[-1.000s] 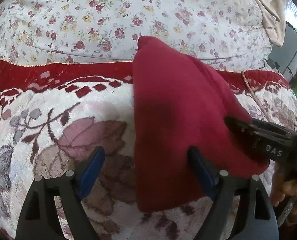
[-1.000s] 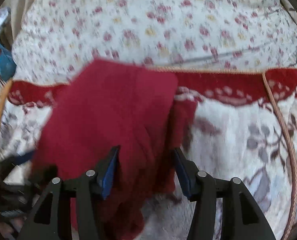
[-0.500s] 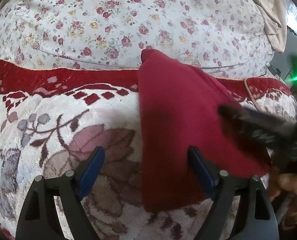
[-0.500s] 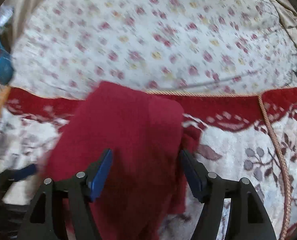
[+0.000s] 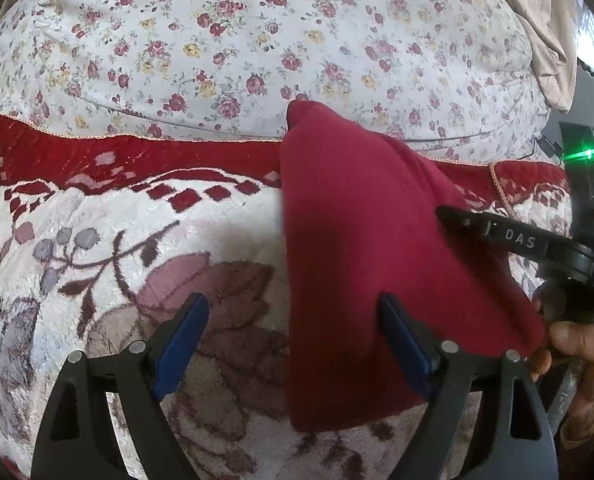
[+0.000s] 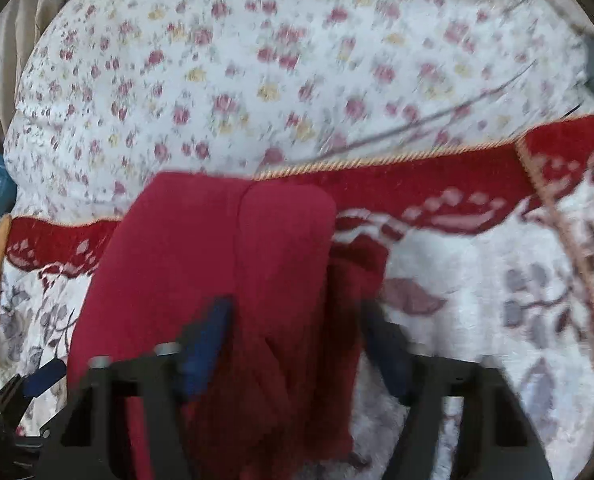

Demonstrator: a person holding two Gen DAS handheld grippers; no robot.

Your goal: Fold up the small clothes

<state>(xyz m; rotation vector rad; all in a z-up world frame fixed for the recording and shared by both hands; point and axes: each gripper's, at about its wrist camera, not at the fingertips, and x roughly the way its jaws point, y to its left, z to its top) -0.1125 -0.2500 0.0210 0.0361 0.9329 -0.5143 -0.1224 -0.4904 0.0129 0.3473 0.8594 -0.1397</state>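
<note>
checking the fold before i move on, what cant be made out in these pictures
- Right wrist view: motion blur smears the right tool, so whether it pinches the red cloth is unclear.
- Right wrist view: the cloth's near edge is hidden behind the tool and cut off by the bottom edge.
- Left wrist view: the right tool's tips lie against the cloth; any grip there is hidden.
- Garment type: unreadable while folded.
</note>
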